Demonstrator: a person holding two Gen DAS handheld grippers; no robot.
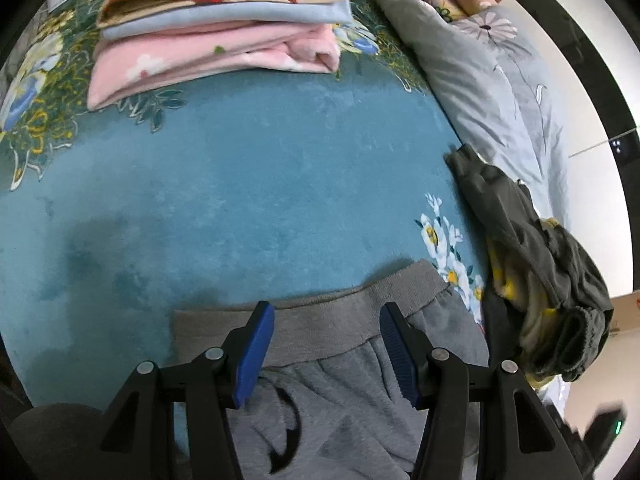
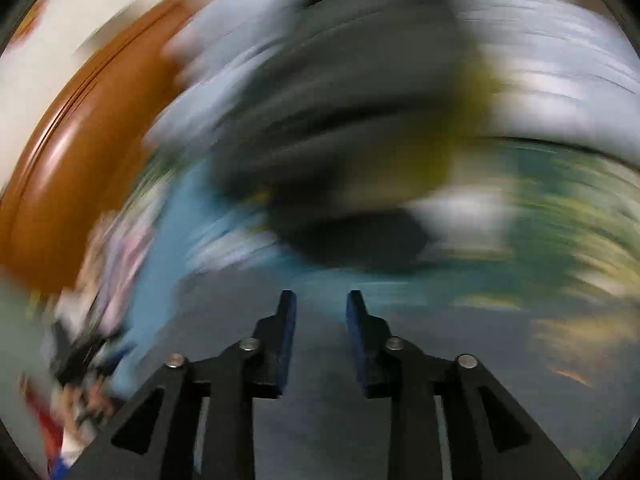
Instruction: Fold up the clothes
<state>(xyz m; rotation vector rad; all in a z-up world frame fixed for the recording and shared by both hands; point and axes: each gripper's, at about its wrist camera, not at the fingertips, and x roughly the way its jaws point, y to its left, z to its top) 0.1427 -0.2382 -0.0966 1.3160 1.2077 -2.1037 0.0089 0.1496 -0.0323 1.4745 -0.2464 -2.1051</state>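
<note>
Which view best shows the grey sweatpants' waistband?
The left wrist view: the grey sweatpants lie sharp on the teal blanket, waistband between the open left tool. The right wrist view is motion-blurred; only vague grey below the right tool.

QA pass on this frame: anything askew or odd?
Yes. A dark grey garment lies crumpled at the blue floral blanket's right edge, beside neat folded stack. Right wrist view is motion-blurred, unreadable beyond the open right gripper.
</note>
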